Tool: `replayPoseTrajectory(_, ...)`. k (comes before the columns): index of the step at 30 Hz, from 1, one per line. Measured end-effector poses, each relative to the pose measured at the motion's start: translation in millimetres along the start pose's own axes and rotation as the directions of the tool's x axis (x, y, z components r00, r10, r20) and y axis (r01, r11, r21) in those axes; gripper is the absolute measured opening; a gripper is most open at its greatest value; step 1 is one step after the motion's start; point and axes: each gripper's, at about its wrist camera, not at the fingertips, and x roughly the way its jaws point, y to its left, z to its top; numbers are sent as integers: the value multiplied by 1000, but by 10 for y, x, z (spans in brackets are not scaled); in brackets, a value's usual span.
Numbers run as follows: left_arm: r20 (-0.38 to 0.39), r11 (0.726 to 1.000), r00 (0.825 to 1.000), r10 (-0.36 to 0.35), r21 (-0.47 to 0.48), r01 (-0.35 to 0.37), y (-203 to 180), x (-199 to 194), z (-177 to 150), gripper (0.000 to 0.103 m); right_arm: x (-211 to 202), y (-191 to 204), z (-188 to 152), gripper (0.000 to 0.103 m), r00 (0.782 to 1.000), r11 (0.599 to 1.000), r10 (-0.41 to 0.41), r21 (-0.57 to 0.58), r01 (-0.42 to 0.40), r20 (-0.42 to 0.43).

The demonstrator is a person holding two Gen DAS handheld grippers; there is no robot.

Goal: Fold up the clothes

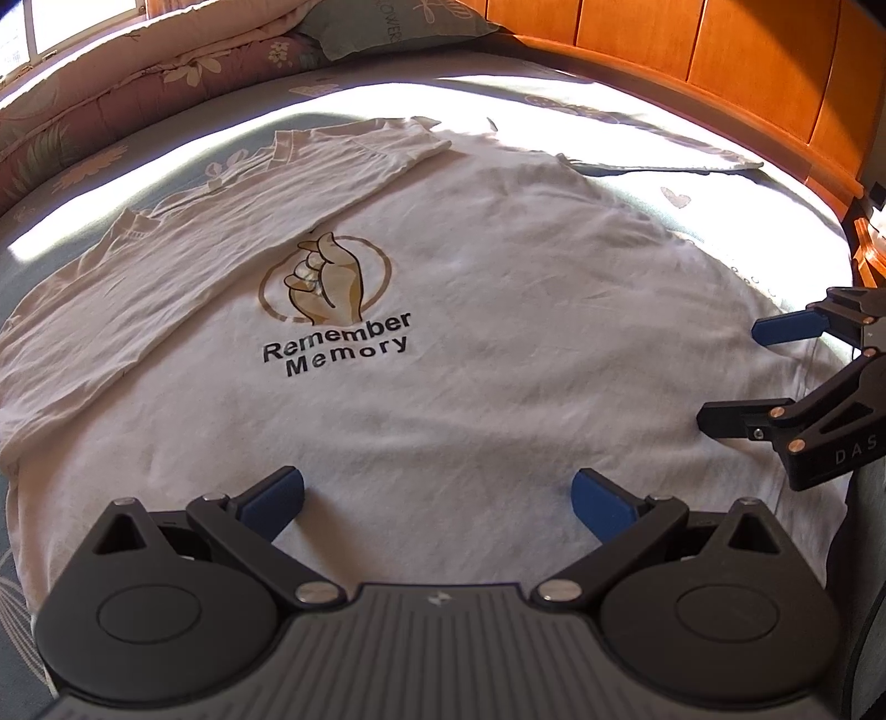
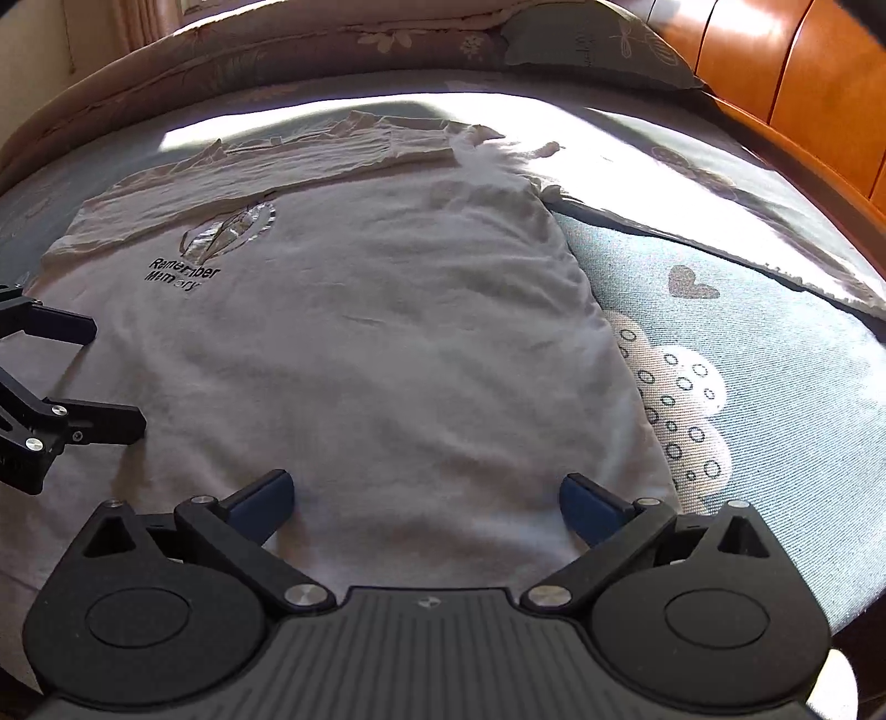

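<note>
A white T-shirt (image 1: 470, 343) lies spread flat on the bed (image 2: 747, 343), filling the middle of both my wrist views. Its print, a hand inside a ring above the words "Remember Memory" (image 1: 335, 343), sits left of centre in my left view and in the upper left of my right view. One side of the shirt, sleeve included, is already folded inward over the body; that folded band (image 1: 183, 249) runs diagonally from the left edge toward the upper middle of my left view, its edge just touching the ring of the print. In my right view the shirt's other long edge curves down the right of centre, with bare blue sheet patterned with a heart and dotted cloud shapes beside it.

My left gripper (image 1: 437, 498) hovers low over the near part of the shirt, its blue-padded fingers (image 1: 277, 498) spread wide with nothing between them. My right gripper (image 2: 426, 498) is likewise parted wide above the fabric, near the shirt's right edge, holding nothing. Each shows at the side of the other's view: the right one at the right edge of my left view, the left one at the left edge of my right view, both with fingers apart over the cloth.

A floral quilt (image 1: 138, 72) and a pillow (image 1: 387, 27) lie along the top of the frame, and a wooden headboard (image 1: 720, 61) fills the upper right. Sunlight falls in a bright band across the far bed.
</note>
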Motion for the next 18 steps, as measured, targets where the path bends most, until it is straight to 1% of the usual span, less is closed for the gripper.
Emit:
replayPoseTrajectory(6,11,1000,1000,6,3,-6,-30,-37,1,102,-12,-8,-37,103,1000,1000,-2,-2,2,20)
replayPoseTrajectory(11,33,999,999,-20,30,19,-96,-91,8,102,-22,-12,-70,103,999,1000,-2,-4,2,41)
replayPoseTrajectory(16,12,999,1000,-11,34,11,-108,-27,-12,102,-47,-59,-71,103,1000,1000,4,-3,-4,13)
replayPoseTrajectory(18,12,1000,1000,-10,28,10,-95,-25,-11,102,-71,-119,-71,103,1000,1000,12,18,-12,-1)
